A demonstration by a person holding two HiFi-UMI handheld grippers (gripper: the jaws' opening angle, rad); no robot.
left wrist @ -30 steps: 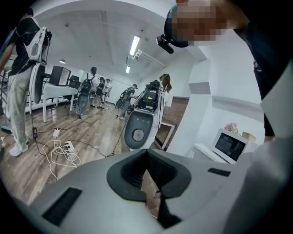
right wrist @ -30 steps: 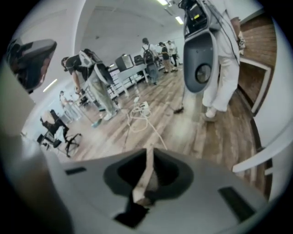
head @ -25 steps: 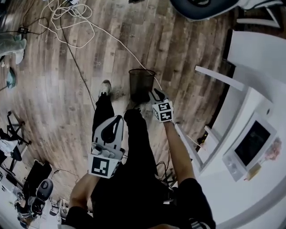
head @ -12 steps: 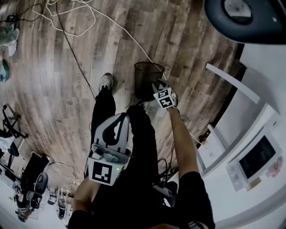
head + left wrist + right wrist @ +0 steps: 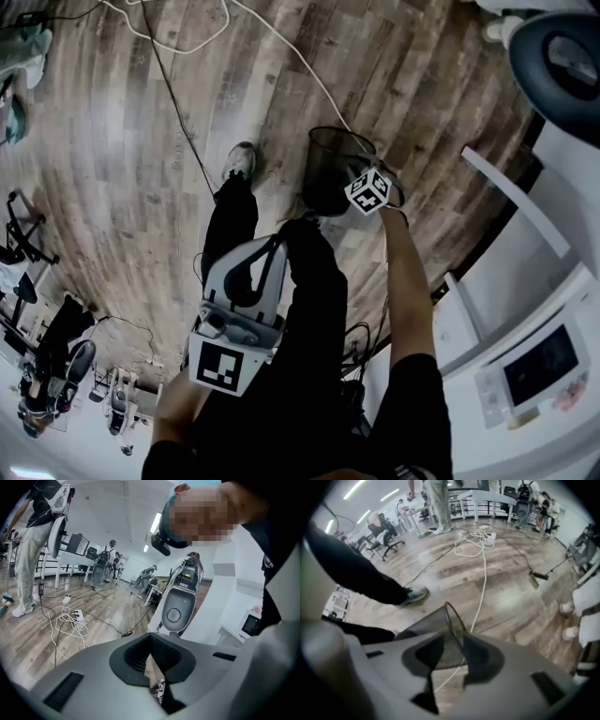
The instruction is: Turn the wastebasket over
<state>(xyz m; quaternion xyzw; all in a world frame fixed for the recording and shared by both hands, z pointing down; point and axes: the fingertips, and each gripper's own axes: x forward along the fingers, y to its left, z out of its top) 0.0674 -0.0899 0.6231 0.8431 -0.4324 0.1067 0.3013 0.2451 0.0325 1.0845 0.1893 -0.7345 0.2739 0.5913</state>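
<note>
The basket [image 5: 330, 167] is seen at the upper middle of the head view, near a shoe [image 5: 241, 159], with wood floor [image 5: 141, 141] around it. Its mesh rim is pinched by the right gripper [image 5: 452, 638]; this is shown clearly only in the right gripper view. The left gripper [image 5: 150, 637] is closed on nothing.

The right arm reaches straight out and down. The right gripper [image 5: 356, 176] pinches the rim of the wastebasket [image 5: 326, 173]. The left arm is bent, with the left gripper [image 5: 265, 248] by the leg, jaws together.
</note>
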